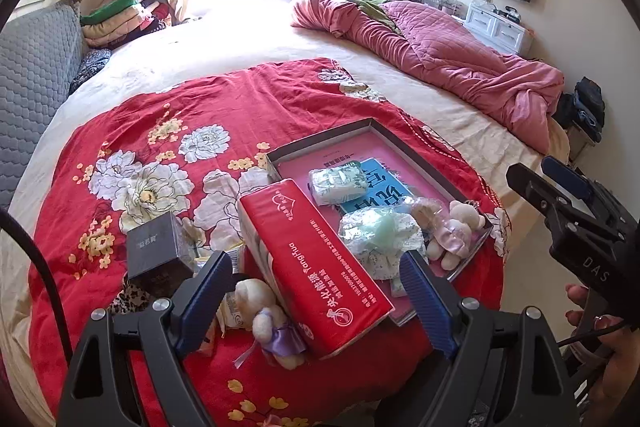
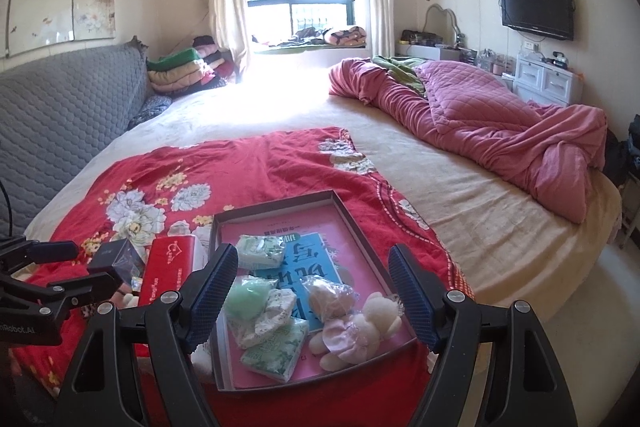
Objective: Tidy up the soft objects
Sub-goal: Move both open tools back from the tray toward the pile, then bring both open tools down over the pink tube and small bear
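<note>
Left gripper (image 1: 316, 291) spread wide, nothing pinched, hovering over the red tissue pack (image 1: 316, 267), which lies tilted against the tray's left edge. Small plush bear in a purple dress (image 1: 266, 319) sits beside it on the red floral blanket (image 1: 160, 115), outside the tray. Right gripper (image 2: 312, 291) also spread, empty, above the shallow tray (image 2: 276, 201). Inside the tray: pale plush bear in a pink dress (image 2: 360, 331), green-patterned tissue packets (image 2: 276, 353), a bagged green puff (image 2: 246, 297), all on a pink and blue book (image 2: 304, 251).
</note>
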A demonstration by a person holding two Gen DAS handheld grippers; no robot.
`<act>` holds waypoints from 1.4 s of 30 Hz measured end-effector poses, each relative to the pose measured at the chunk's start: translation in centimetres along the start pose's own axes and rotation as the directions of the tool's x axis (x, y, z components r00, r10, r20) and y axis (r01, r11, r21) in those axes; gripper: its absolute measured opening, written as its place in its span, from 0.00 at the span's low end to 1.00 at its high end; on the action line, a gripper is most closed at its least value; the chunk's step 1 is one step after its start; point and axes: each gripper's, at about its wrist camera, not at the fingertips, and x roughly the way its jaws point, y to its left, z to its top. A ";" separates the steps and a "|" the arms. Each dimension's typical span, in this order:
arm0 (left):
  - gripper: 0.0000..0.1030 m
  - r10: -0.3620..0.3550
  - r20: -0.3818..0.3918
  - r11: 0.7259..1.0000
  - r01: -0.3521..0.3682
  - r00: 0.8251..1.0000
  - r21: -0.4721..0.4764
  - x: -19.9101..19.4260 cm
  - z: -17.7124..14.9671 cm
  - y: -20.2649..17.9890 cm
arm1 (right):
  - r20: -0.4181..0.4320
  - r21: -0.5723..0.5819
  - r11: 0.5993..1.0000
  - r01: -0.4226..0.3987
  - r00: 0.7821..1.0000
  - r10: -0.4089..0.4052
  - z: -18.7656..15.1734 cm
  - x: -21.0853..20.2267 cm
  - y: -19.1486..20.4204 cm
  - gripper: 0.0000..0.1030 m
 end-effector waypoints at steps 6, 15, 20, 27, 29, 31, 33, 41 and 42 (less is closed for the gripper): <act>0.83 0.009 0.004 1.000 -0.009 1.000 -0.020 -0.9 -0.9 1.4 | -0.004 -0.026 0.999 -0.029 1.000 0.029 0.4 -0.5 2.1 0.77; 0.83 0.033 0.010 0.996 -0.032 0.999 -0.083 -2.2 -2.1 4.7 | -0.018 -0.082 0.992 -0.092 0.996 0.091 0.5 -0.9 5.9 0.77; 0.83 0.059 0.007 0.990 -0.058 0.998 -0.129 -3.0 -2.9 7.2 | -0.021 -0.113 0.984 -0.136 0.991 0.135 0.5 -1.3 8.1 0.77; 0.83 0.134 0.024 0.978 -0.128 0.991 -0.168 -4.7 -3.7 10.7 | -0.030 -0.112 0.972 -0.205 0.979 0.203 0.6 -1.5 10.1 0.77; 0.83 0.134 0.022 0.974 -0.128 0.991 -0.187 -4.9 -4.0 11.7 | -0.037 -0.129 0.968 -0.213 0.977 0.210 0.5 -1.6 10.9 0.77; 0.83 0.140 0.023 0.970 -0.132 0.990 -0.203 -5.1 -4.2 12.4 | -0.038 -0.143 0.965 -0.220 0.975 0.217 0.4 -1.7 11.4 0.77; 0.83 0.151 0.021 0.966 -0.143 0.988 -0.216 -5.3 -4.4 13.1 | -0.042 -0.153 0.960 -0.234 0.972 0.230 0.4 -1.7 12.0 0.77; 0.83 0.170 0.016 0.955 -0.160 0.985 -0.251 -5.8 -5.4 15.0 | -0.069 -0.182 0.946 -0.269 0.963 0.260 -0.2 -1.4 14.0 0.77; 0.83 0.172 0.015 0.954 -0.163 0.985 -0.252 -5.8 -5.5 15.1 | -0.074 -0.188 0.943 -0.273 0.962 0.264 -0.3 -1.3 14.2 0.77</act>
